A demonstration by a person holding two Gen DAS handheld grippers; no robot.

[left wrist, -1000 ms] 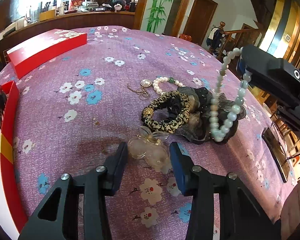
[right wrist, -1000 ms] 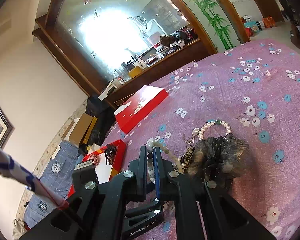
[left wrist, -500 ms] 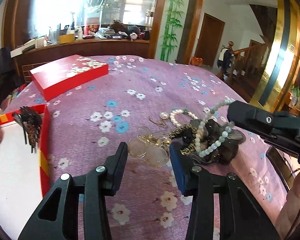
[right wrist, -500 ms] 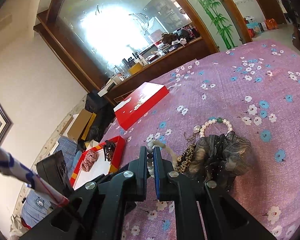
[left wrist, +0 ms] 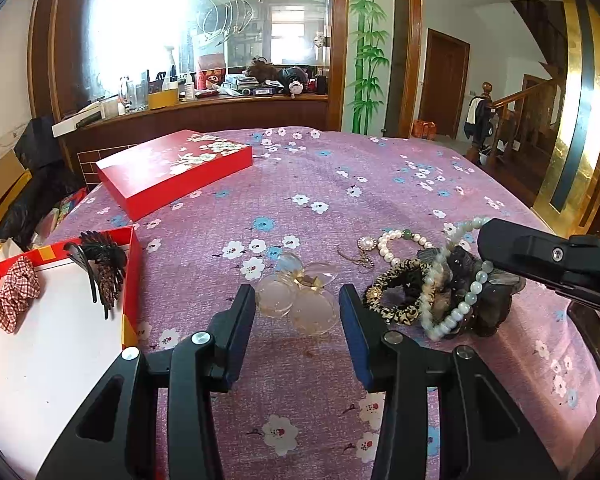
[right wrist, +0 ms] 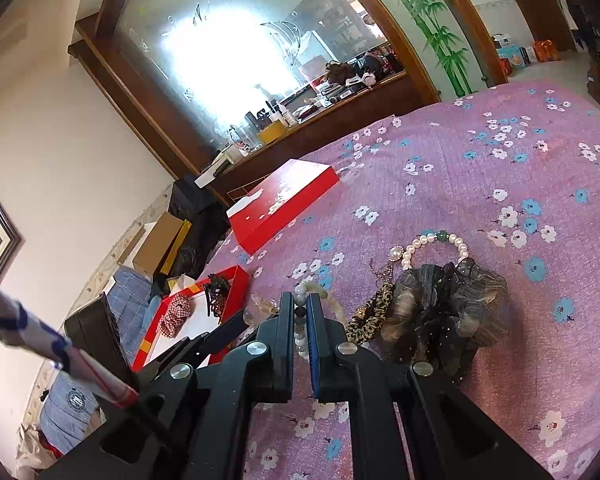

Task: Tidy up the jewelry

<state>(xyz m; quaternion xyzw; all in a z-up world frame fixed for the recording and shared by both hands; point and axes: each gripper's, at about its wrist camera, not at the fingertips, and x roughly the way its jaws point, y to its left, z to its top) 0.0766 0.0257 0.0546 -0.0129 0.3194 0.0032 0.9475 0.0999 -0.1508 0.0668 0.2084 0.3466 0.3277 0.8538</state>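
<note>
Pale green and white beads run between the tips of your right claw (right wrist: 300, 312), which is pressed tight on the bead necklace (left wrist: 456, 292); the strand loops up from the pile and sags back onto it. A second ago your left claw (left wrist: 298, 304) looked down steeply at the cloth; now it has tipped up and lifted a little, so the open red box (left wrist: 134, 280) has come into view at its left, with a checked scrunchie (left wrist: 14, 296) and a dark claw clip (left wrist: 104, 268) already inside. That gives you the destination, and I judge the necklace is next to go there.

Your left claw stands spread and holds nothing: the clear flower-shaped hair clip (left wrist: 300, 292) lies on the purple flowered worktop (left wrist: 340, 200) just ahead of and between its tips, untouched. Right of it sit the leopard-print scrunchie (left wrist: 400, 292), a dark gauzy scrunchie (right wrist: 448, 312), a pearl bracelet (left wrist: 400, 240) with one green bead, and a thin gold chain (left wrist: 356, 258). The box's red lid (left wrist: 172, 168) lies well apart, further back.
</note>
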